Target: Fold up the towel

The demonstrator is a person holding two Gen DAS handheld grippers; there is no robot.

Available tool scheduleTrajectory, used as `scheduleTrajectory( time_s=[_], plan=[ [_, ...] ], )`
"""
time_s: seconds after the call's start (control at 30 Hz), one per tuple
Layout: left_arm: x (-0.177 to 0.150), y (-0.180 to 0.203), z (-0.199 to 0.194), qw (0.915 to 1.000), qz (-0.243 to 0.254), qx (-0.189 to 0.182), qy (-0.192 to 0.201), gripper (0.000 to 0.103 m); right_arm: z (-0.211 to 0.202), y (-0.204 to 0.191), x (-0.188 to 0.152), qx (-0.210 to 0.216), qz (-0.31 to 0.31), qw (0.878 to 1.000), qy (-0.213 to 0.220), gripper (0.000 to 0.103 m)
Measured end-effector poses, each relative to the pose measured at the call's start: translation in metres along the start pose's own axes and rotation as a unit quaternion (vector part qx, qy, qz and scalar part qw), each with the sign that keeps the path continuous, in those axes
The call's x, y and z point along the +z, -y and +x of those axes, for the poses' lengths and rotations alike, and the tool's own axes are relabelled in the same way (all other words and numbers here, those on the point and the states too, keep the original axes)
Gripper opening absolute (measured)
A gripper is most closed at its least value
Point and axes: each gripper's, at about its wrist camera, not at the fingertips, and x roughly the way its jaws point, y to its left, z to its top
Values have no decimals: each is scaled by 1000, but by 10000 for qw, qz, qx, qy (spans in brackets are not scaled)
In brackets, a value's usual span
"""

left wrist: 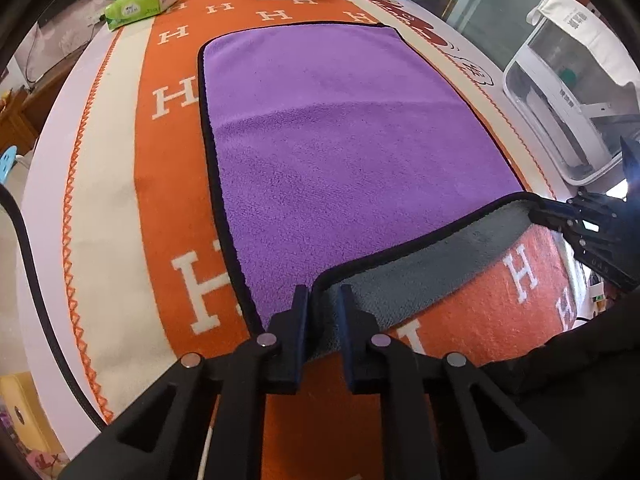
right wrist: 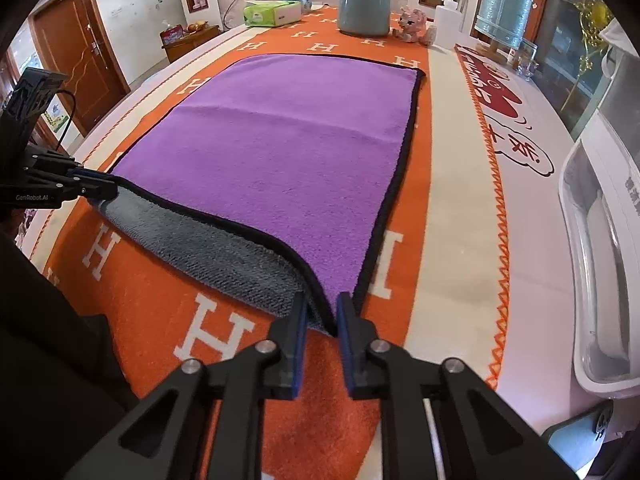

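A purple towel (left wrist: 332,140) with a black hem and grey underside lies flat on the orange cloth; it also shows in the right wrist view (right wrist: 280,140). Its near edge is lifted off the cloth, showing the grey underside (left wrist: 420,264). My left gripper (left wrist: 323,300) is shut on the near left corner. My right gripper (right wrist: 322,312) is shut on the near right corner. Each gripper shows in the other's view, the right one at the far right (left wrist: 560,216) and the left one at the far left (right wrist: 92,188).
An orange cloth with white H letters (left wrist: 172,208) covers the table. At the far end stand a teal jar (right wrist: 364,8), a green tissue pack (right wrist: 272,12) and a pink toy (right wrist: 412,24). A white plastic bin (right wrist: 600,264) stands on the right.
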Motion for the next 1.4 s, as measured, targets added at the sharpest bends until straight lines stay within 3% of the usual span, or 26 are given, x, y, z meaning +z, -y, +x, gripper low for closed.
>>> scheduleTrajectory(
  time_s=[0.47,0.77,1.03,1.4],
  plan=[
    [-4,1,-5,9997,-93,189,94,5,0,0,5,-86,-131,9998,-89,4],
    [0,5,-45,9987,19,301,416,4,-28,-6,20,-193,-243,9995,48,4],
    [21,4,-92,9947,30,432,931,4,-65,-9,48,-377,-286,9973,554,4],
    [87,-6,-140,9804,152,650,1854,4,-90,1,103,-760,-314,9876,1339,4]
  ],
)
